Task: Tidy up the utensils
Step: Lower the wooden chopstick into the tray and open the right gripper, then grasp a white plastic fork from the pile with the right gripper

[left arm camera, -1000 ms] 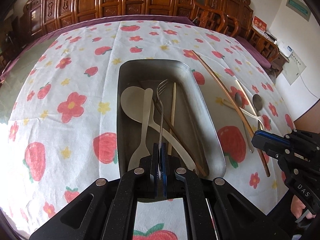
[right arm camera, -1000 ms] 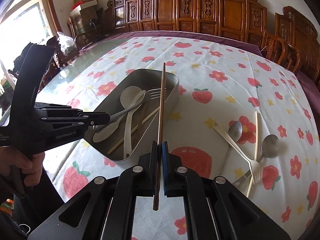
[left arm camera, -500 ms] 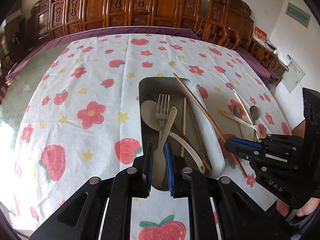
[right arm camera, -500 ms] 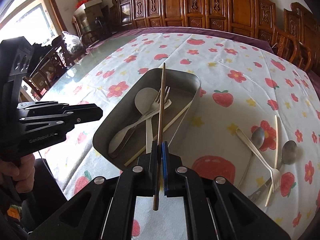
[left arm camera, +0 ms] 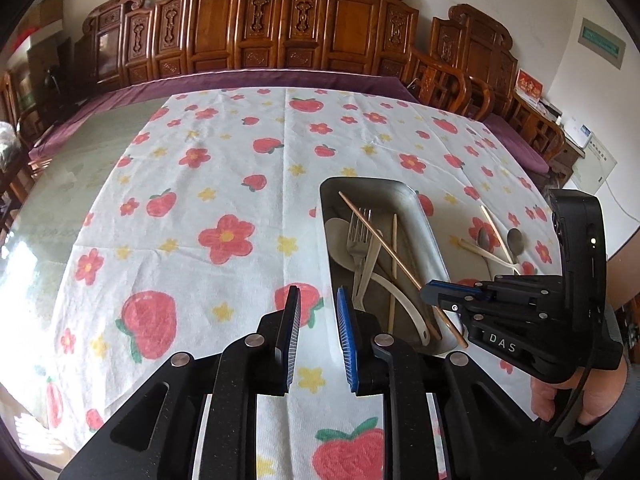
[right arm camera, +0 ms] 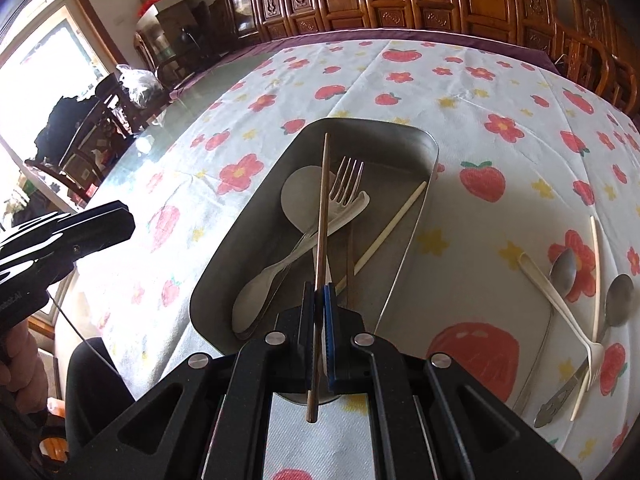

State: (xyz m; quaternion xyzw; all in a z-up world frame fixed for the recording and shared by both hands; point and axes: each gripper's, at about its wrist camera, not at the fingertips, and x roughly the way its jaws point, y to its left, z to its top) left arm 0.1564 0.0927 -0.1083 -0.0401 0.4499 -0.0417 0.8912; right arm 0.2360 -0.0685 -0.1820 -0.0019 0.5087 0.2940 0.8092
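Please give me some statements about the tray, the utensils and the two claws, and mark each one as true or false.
1. The right claw is shut on a brown chopstick. True.
2. The metal fork lies on the tablecloth outside the tray. False: it lies inside the metal tray, across a pale spoon.
3. The left claw holds a spoon. False: its jaws are opening and nothing is between them.
4. Two metal spoons lie on the tablecloth to the right of the tray. True.
5. The tray is empty. False: it holds a fork, pale spoons and a pale chopstick.
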